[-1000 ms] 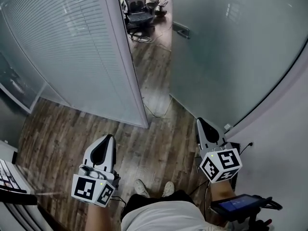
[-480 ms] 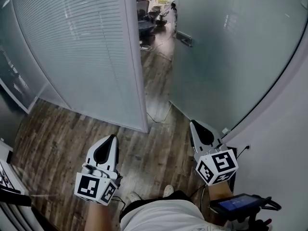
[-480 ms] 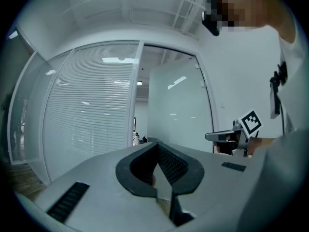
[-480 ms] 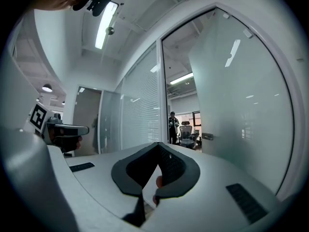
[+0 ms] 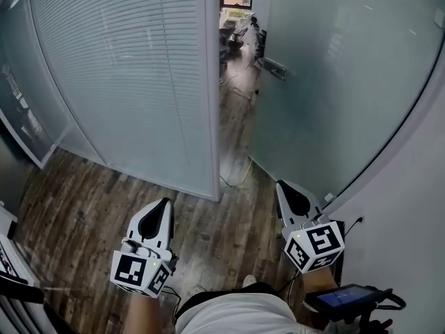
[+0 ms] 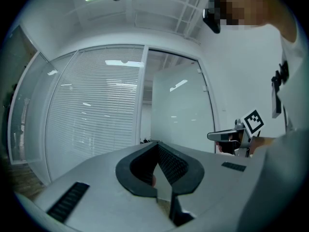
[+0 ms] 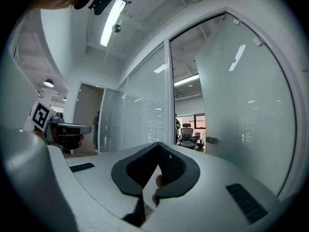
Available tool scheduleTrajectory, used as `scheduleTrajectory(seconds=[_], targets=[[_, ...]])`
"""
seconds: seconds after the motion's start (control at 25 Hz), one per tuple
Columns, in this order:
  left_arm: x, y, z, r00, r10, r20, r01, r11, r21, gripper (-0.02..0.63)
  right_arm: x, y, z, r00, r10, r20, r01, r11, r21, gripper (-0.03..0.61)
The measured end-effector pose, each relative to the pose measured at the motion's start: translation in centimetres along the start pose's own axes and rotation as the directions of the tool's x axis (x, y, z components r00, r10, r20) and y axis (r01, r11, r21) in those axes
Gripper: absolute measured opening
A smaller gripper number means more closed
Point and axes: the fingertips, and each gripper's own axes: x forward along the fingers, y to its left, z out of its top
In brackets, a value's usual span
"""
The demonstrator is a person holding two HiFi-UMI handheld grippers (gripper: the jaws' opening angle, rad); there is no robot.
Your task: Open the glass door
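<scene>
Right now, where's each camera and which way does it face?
Head view: on the head, steeply down; left tool, right tool, torso; glass door ahead.
Left gripper view: on left tool, level, facing blinds wall; own shut jaws.
Right gripper view: on right tool, level, facing doorway; own shut jaws.
Shared: both gripper views show glass door, each other's tool.

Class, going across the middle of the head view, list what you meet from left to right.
Glass partition with blinds → open doorway → glass door → white wall
</scene>
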Motion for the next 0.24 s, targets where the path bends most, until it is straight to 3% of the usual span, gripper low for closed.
scheduleTrajectory(seconds=[0.24], targets=[[-0.14,0.88,-0.57,1.000,-0.004,0.003,0.004,1.000,-0.005,-0.006,0.84,0.54,-0.28,1.000,-0.003,0.000,0.003,1.000,-0.007,0.000]])
